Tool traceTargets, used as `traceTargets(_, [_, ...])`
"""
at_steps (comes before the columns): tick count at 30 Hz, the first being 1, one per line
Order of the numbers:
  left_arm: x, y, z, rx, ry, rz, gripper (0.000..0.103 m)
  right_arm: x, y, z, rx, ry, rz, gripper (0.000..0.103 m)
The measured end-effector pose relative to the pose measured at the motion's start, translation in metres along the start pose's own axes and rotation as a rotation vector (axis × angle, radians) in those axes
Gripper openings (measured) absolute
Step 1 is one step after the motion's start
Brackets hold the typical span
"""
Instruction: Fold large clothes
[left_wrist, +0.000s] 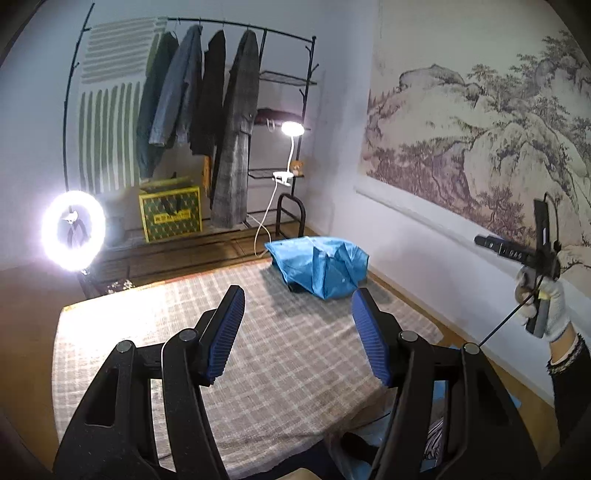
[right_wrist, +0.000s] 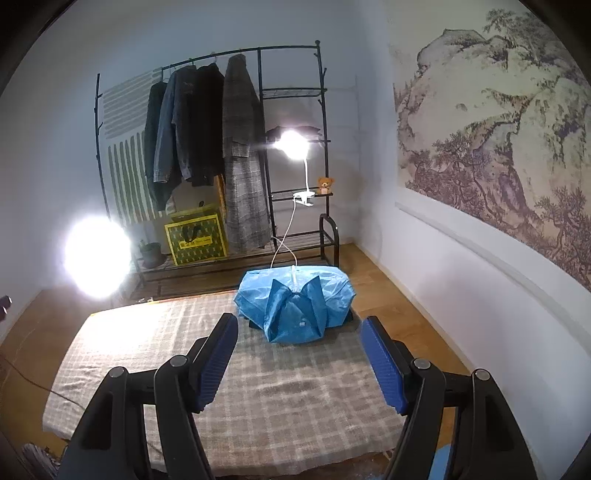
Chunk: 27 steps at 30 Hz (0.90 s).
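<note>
While both of my grippers hang above the checked grey-and-white cloth covering the table (right_wrist: 280, 398), neither one holds anything: the left gripper (left_wrist: 297, 338) has its blue ribbed pads spread wide, and the right gripper (right_wrist: 301, 363) stands just as wide, with only the cloth showing between its jaws. From the left wrist view I can also see the gloved hand (left_wrist: 543, 299) holding the right tool up at about 3 o'clock, well clear of the table. The thing that matters, a crumpled bright blue garment of thin, slightly shiny fabric (right_wrist: 295, 299), sits at 12 o'clock at the far end of the table, just beyond the right gripper's pads. It looks gathered into a rounded heap with two pointed flaps folded in toward the middle, so I cannot tell whether this is a loose bundle waiting to be spread or a rough fold already set aside; the scene fits either. Whatever comes of it, I judge that handling it well means pinching a single layer at an edge or corner, not the bulk, and keeping both grippers level so the slippery cloth does not slide out or drag the table covering with it. A white lamp cable (right_wrist: 284, 247) trails down behind the heap at 12 o'clock and appears to touch its top, so I would keep that clear of the jaws. Coats on the black metal rack (right_wrist: 207, 147) hang well beyond, at 11 o'clock.
</note>
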<state>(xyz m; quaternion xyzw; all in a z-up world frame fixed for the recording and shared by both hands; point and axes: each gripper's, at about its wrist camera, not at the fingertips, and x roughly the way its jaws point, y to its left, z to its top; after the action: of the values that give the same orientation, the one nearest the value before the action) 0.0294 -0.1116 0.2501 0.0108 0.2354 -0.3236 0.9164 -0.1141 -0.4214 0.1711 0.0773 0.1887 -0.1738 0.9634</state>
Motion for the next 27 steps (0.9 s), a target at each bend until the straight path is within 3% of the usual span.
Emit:
traceTargets(5, [-0.004, -0.008, -0.010, 0.040, -0.006, 0.038, 0.071, 0.000, 0.003, -0.008, -0.008, 0.001, -0.009, 0.076])
traceTargets(11, [0.025, -0.020, -0.055, 0.101, 0.039, 0.087, 0.075, 0.003, 0.021, -0.033, -0.021, 0.019, 0.017, 0.082])
traceTargets(15, [0.046, -0.016, -0.084, 0.062, 0.059, 0.090, 0.078, 0.006, 0.037, -0.055, -0.038, 0.014, 0.002, 0.088])
traceTargets(19, [0.072, -0.009, -0.102, 0.038, 0.096, 0.100, 0.079, 0.018, 0.055, -0.077, -0.037, 0.016, 0.019, 0.102])
traceTargets(27, [0.115, 0.010, -0.122, 0.004, 0.112, 0.162, 0.084, 0.061, 0.095, -0.104, -0.040, 0.034, 0.022, 0.103])
